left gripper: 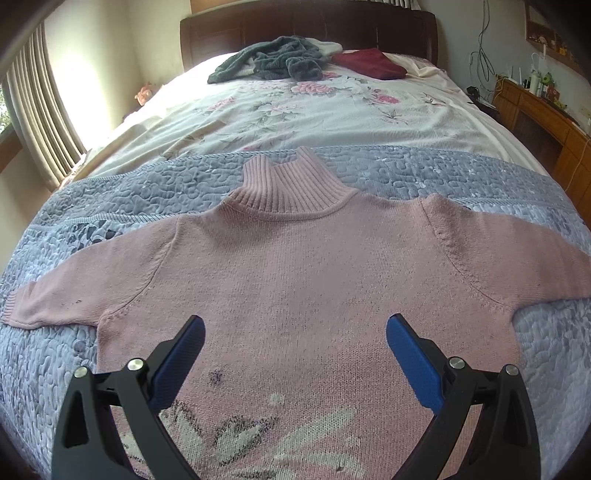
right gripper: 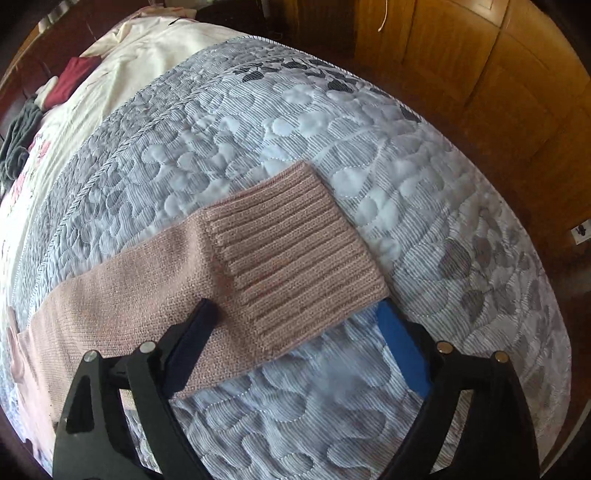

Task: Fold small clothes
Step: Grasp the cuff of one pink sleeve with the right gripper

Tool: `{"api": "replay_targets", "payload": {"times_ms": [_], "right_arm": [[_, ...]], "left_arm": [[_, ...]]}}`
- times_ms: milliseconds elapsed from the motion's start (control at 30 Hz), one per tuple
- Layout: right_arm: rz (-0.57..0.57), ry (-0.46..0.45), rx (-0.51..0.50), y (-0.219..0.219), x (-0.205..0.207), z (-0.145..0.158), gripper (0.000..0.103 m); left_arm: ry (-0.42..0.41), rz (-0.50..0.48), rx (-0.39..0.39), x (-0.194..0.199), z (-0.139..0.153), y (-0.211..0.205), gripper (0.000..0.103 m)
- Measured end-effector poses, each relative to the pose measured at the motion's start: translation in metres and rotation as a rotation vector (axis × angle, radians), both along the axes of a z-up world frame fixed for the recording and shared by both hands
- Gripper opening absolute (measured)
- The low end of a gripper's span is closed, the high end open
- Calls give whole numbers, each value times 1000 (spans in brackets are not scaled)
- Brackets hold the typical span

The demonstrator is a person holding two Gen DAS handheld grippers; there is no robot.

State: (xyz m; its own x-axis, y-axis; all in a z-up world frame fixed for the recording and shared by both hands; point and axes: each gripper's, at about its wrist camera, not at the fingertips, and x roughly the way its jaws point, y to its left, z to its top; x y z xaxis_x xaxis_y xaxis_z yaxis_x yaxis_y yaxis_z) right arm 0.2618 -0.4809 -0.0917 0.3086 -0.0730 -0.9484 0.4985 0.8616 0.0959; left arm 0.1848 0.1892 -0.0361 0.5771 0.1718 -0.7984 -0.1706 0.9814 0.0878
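Observation:
A pink knit turtleneck sweater [left gripper: 295, 266] lies flat on the grey quilted blanket [left gripper: 110, 195], collar pointing away, both sleeves spread out to the sides. My left gripper [left gripper: 295, 325] hovers open above the sweater's chest, nothing between its blue pads. In the right wrist view the ribbed cuff [right gripper: 295, 254] of the right sleeve [right gripper: 129, 280] lies on the quilt. My right gripper [right gripper: 295, 310] stands open around the cuff's near edge, its left finger [right gripper: 195, 332] over the sleeve fabric and its right finger [right gripper: 402, 350] over the blanket.
Farther up the bed, on the floral sheet [left gripper: 295, 110], lie a dark grey-green garment [left gripper: 273, 61] and a folded maroon one [left gripper: 369, 62]. A wooden headboard [left gripper: 306, 26] stands behind. A wooden cabinet [left gripper: 546, 122] is on the right, curtains [left gripper: 40, 110] on the left. Wood floor [right gripper: 498, 92] runs beside the bed.

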Motion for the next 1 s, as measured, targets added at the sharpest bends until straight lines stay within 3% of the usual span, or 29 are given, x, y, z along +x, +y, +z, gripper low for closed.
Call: {"api": "replay_targets", "payload": {"times_ms": [67,100,133,167,200,233,367,533,800,1000], "right_arm": [[2,-19,-4,-1,-2,0,79],[10,-26,-11,0,-3,2,69],[19,-43,0,1,-4,4,46],[26,-66,40,1,-6,6,36],[27,-88,84,1,-7,8,16],[27,-105,112,2,-7,11,8],[82,-138,18,26,-1,32,7],[189,-240,24,77,-7,72,6],[478,-330,114,229,-5,114,6],[642,-310,152,347,-4,108,6]], "left_arm": [[3,0,1,0,-1,-1,99],[3,-1,1,0,-2,-1,99],[2,-3,1,-1,-2,-1,99],[-1,-7,3,-2,-1,-1,99],[-4,-9,7,-3,-1,0,99],[-6,-10,11,-4,0,0,99],[-7,1,-1,-12,4,11,99],[-10,34,0,-25,6,39,99],[17,95,-21,-45,0,88,99],[22,115,-31,-58,-1,114,99]]}}
